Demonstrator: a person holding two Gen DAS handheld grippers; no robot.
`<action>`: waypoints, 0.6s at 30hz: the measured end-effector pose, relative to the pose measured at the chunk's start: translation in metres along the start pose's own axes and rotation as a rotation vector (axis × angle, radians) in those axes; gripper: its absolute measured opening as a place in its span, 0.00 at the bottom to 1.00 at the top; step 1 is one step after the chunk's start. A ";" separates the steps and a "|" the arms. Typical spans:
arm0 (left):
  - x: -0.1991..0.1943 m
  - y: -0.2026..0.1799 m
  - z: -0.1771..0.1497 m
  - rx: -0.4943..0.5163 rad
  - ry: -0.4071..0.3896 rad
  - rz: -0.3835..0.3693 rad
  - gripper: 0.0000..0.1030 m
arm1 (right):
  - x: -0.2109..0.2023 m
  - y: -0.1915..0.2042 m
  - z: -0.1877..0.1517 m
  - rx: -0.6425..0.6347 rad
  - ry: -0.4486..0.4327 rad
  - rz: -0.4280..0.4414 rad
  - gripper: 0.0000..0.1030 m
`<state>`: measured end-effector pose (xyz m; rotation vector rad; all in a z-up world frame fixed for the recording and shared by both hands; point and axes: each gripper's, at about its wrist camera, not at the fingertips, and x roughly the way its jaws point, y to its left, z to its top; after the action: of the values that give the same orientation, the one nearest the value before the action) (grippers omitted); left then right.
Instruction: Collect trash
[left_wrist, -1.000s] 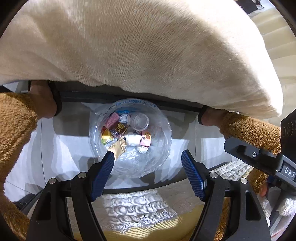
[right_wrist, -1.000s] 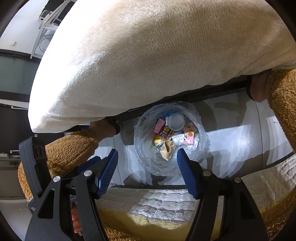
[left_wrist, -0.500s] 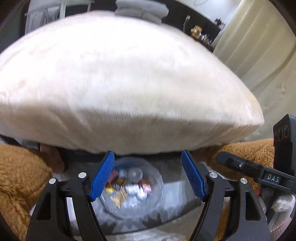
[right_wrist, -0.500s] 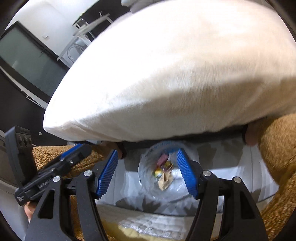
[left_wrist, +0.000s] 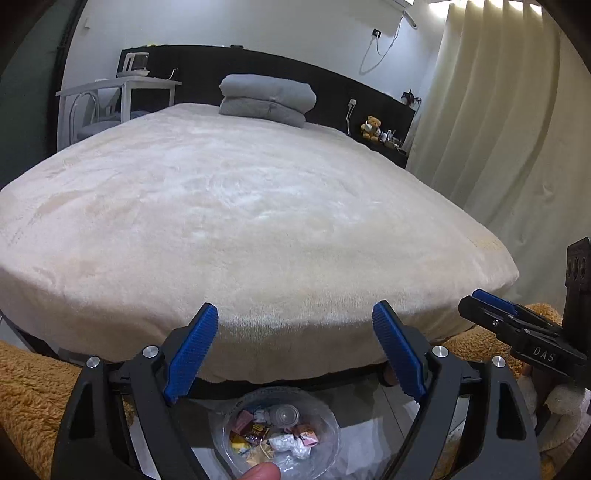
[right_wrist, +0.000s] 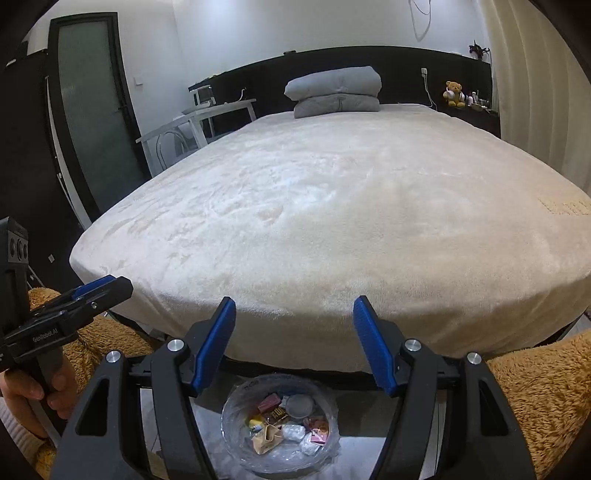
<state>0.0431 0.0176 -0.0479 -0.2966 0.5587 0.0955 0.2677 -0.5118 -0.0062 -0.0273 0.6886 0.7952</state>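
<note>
- Both cams went from looking down at the clear plastic trash bag (right_wrist: 279, 421) to looking out over the big cream fuzzy bed (left_wrist: 240, 221). Bag now sits low, at the foot of the bed, on the pale floor.
- Left gripper (left_wrist: 295, 354): blue jaws just opened wider, far apart, nothing btwn them.
- Right gripper (right_wrist: 295, 343): blue jaws apart too, nothing held.
- Bag is full of small stuff: pink packs, a yellow wrapper, white crumpled paper, a brown paper bit, a round grey lid or cup.
- A fingertip (left_wrist: 260, 472) pokes in at the very bottom, just in front of the bag.
- What it means, I think: the last bit of trash went in the bag, and now they look for more. Bed top looks bare of trash from here, so maybe the job is almost done.
- On the bed, far end: folded grey blanket pile (left_wrist: 267, 98), w/ a black headboard wall behind.
- Left of bed: white desk (right_wrist: 207, 114) and a dark glass door (right_wrist: 92, 110).
- Right of bed: small teddy bear (left_wrist: 370, 127) on a dark shelf, and long cream curtains (left_wrist: 509, 129).
- Person's brown fluffy sleeves (right_wrist: 543, 395) sit on both sides of the bag.
- In the way: nothing much; only the bed edge hangs over near the bag.
</note>
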 end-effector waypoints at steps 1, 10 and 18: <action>-0.005 -0.001 0.002 0.006 -0.016 -0.004 0.82 | -0.005 -0.001 0.002 -0.011 -0.024 -0.005 0.64; -0.029 -0.011 0.007 0.082 -0.131 -0.021 0.94 | -0.026 0.010 0.012 -0.121 -0.159 -0.060 0.77; -0.032 -0.021 0.005 0.161 -0.158 0.006 0.94 | -0.029 0.014 0.010 -0.170 -0.186 -0.057 0.95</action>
<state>0.0218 -0.0015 -0.0216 -0.1291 0.4080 0.0782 0.2492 -0.5174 0.0212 -0.1253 0.4418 0.7890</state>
